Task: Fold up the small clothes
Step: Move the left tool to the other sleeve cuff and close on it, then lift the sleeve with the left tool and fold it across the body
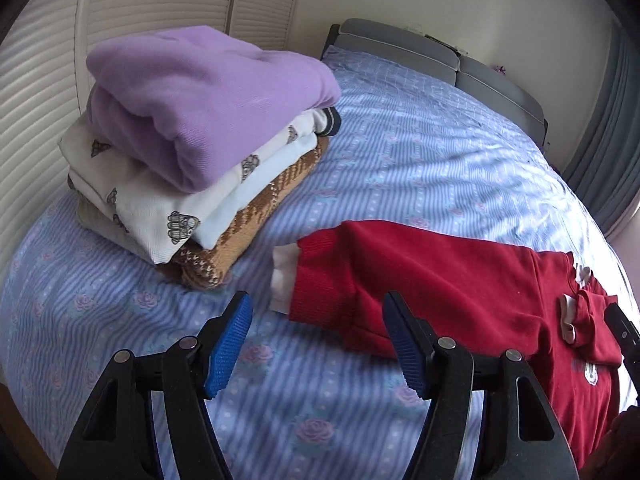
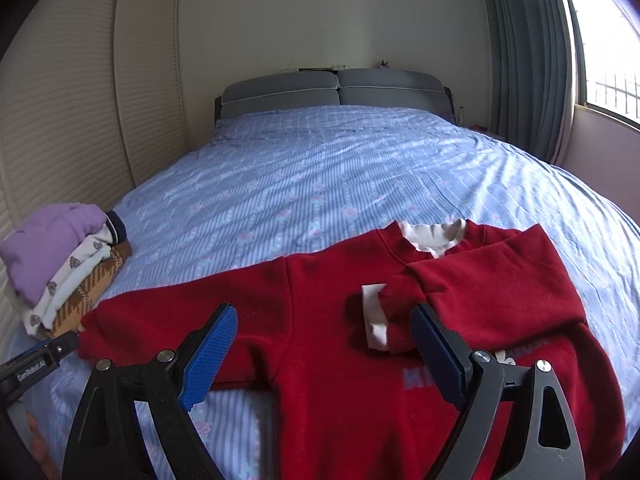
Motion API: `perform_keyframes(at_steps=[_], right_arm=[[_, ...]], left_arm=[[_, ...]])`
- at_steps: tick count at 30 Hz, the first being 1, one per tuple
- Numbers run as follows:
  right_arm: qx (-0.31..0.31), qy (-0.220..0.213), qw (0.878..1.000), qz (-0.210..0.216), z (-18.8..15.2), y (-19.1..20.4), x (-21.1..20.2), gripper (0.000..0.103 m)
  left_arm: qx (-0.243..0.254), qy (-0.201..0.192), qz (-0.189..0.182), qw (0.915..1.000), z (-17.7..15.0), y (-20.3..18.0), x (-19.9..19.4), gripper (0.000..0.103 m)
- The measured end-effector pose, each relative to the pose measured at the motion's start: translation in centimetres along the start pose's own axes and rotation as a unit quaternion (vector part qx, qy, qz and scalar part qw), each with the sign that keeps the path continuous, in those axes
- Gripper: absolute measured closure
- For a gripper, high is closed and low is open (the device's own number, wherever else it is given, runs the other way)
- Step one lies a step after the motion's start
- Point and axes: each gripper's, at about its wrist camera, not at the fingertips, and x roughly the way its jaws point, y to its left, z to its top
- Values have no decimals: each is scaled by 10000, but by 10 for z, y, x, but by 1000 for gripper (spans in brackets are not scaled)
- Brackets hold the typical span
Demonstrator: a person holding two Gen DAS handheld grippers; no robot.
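Note:
A small red sweatshirt lies flat on the blue floral bedsheet. Its right sleeve is folded in across the chest, white cuff near the middle. Its left sleeve stretches out sideways, white cuff at its end. My left gripper is open and empty, just above the sheet by that left cuff. My right gripper is open and empty, hovering over the chest, its right finger beside the folded cuff.
A stack of folded clothes, purple on top, then white printed and brown knit, sits at the left edge of the bed, also in the right wrist view. Louvred wardrobe doors run along the left. Grey headboard and window are far.

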Motion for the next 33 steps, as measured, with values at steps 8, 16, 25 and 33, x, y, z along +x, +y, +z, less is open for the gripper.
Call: perform_keyframes(at_steps=[8,16,25,33], right_arm=[[-73,-133,9987,-479,-2,27,6,14],[-172,-151,9990,-382,-2,38,7,14],[-266,-213,9990,-289,-1,34,-6,14],[-26,-515,9976,-469,18,-25,-39,14]], left_arm=[[-205,185,-351,9990,1,22,33,54],[-342,288,-580,9973,2,25,52,84],[-188,-331,-621,9973,19,0,-4,92],[600,-886,-972,9895,47,-95,-78,92]])
